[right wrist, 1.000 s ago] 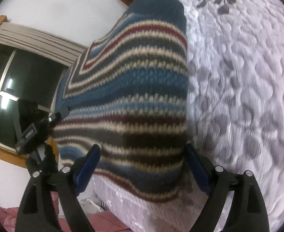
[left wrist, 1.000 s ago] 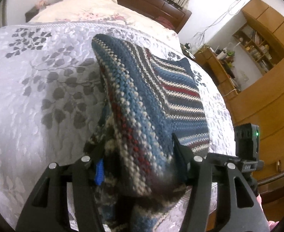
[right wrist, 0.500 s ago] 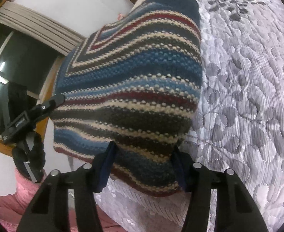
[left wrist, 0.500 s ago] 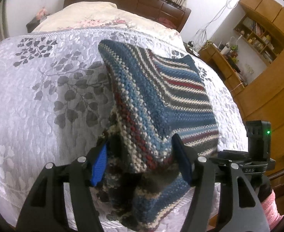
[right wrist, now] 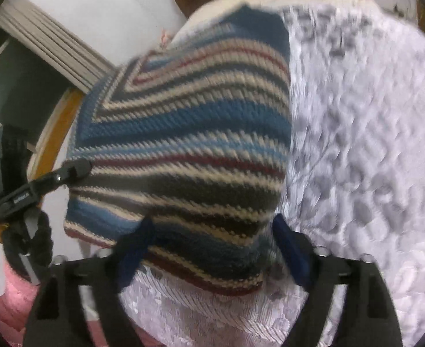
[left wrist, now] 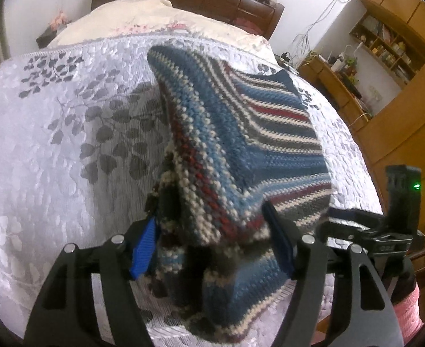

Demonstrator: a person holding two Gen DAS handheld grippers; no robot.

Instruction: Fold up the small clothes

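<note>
Step in hand, as I read it: carrying the near edge of the striped knit (left wrist: pixel 241 150) over to make a fold on the bedspread (left wrist: pixel 53 150). To do it well: keep both claws level w/ each other so the lifted edge stays straight, lay it down edge to edge, don't let go til corners line up. Knit is thick and floppy, so it'll likely sag between the grips; a bit of outward tension should help.

Knit fills frame centre in both views: near part bunched up off the bed, far part lying on the bedspread toward the upper middle.

Left claw (left wrist: pixel 212 248): bottom centre of its view, tilted down at the bed, blue pads spread w/ a wad of knit bunched between them.

Right claw (right wrist: pixel 212 248): bottom centre, fingers apart, knit edge in between. View is blurred, so whether either claw truly grips I can't tell.
</note>
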